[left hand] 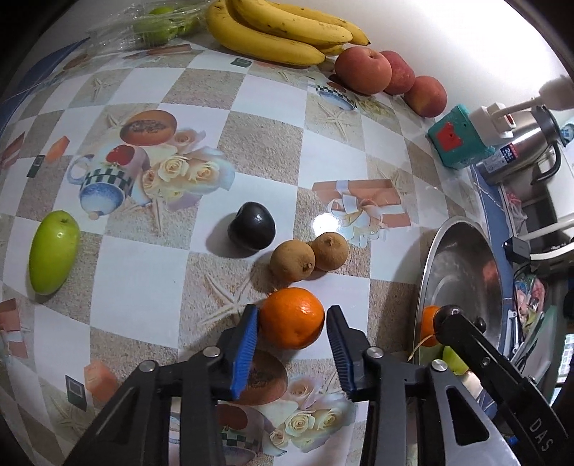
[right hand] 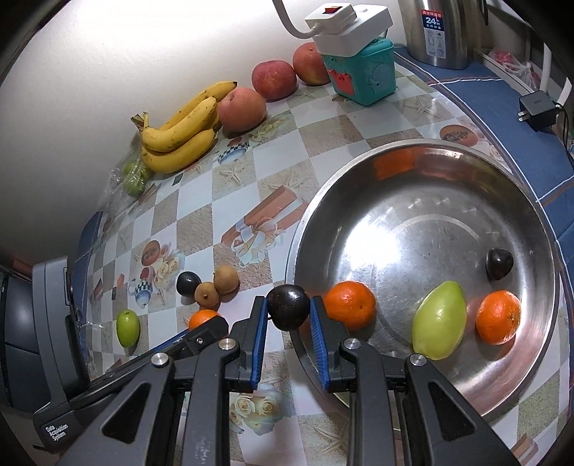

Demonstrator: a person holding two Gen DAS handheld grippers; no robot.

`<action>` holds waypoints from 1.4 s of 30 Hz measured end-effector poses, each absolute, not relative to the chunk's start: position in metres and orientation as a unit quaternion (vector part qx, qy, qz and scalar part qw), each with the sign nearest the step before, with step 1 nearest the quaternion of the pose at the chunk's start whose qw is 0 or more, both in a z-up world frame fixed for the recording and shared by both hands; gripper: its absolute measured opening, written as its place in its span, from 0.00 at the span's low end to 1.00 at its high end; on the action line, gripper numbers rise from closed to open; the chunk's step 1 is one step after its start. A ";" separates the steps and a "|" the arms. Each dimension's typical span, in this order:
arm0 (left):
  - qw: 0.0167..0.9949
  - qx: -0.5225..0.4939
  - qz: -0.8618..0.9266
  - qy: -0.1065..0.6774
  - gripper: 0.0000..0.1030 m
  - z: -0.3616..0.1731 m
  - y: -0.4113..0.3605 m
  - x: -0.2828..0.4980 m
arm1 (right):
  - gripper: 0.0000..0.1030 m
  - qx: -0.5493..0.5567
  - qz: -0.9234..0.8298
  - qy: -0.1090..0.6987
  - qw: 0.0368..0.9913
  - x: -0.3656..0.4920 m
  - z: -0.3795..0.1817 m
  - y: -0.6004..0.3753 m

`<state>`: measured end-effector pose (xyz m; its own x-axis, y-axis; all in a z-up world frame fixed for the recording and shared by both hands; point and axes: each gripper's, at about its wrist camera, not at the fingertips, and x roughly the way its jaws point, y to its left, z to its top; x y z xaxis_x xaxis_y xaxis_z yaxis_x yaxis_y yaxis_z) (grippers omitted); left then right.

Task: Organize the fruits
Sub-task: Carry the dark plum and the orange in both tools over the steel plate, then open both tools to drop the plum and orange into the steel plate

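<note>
My left gripper [left hand: 291, 317] has its blue pads around an orange [left hand: 291, 318] on the tablecloth; the left pad touches it, the right pad stands a little off. My right gripper [right hand: 288, 312] is shut on a dark plum [right hand: 288, 306], held over the near rim of the steel bowl [right hand: 423, 150]. The bowl holds two oranges [right hand: 351, 304], a green mango [right hand: 439, 320] and a dark plum [right hand: 499, 263]. On the cloth lie another dark plum [left hand: 252, 225], two brown round fruits [left hand: 292, 260] and a green mango [left hand: 53, 251].
Bananas [left hand: 276, 30], three red apples [left hand: 362, 70] and bagged green fruit [left hand: 161, 27] line the wall. A teal box [right hand: 362, 73] with a white power strip [right hand: 349, 27], a steel thermos [right hand: 437, 32] and a black charger [right hand: 538, 109] stand behind the bowl.
</note>
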<state>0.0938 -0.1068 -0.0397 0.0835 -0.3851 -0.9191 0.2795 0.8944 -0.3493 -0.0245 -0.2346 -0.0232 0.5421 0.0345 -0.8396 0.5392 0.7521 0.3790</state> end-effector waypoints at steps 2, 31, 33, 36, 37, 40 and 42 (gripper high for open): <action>0.735 -0.042 -0.226 0.638 0.39 -0.038 -0.104 0.093 | 0.24 0.317 -0.153 0.453 0.819 -0.024 -0.023 -0.235; 0.735 -0.008 -0.375 0.565 0.38 0.019 -0.169 0.037 | 0.24 0.378 -0.276 0.388 0.794 -0.077 -0.025 -0.308; 0.743 0.000 -0.381 0.550 0.38 0.018 -0.179 0.036 | 0.24 0.378 -0.279 0.387 0.793 -0.078 -0.027 -0.310; 0.750 -0.015 -0.386 0.537 0.38 0.012 -0.186 0.039 | 0.24 0.369 -0.291 0.384 0.795 -0.077 -0.031 -0.312; 0.752 -0.016 -0.385 0.535 0.38 0.010 -0.189 0.040 | 0.24 0.367 -0.292 0.383 0.796 -0.078 -0.032 -0.313; 0.755 -0.023 -0.385 0.531 0.38 0.003 -0.194 0.045 | 0.24 0.363 -0.296 0.380 0.798 -0.078 -0.034 -0.316; 0.754 -0.027 -0.387 0.530 0.38 -0.002 -0.196 0.047 | 0.24 0.357 -0.297 0.381 0.799 -0.076 -0.035 -0.316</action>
<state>0.0467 -0.1962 -0.0017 0.1391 -0.6120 -0.7785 0.5546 0.6994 -0.4508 -0.0765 -0.3160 -0.0353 0.5322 -0.2026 -0.8220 0.7478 0.5677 0.3443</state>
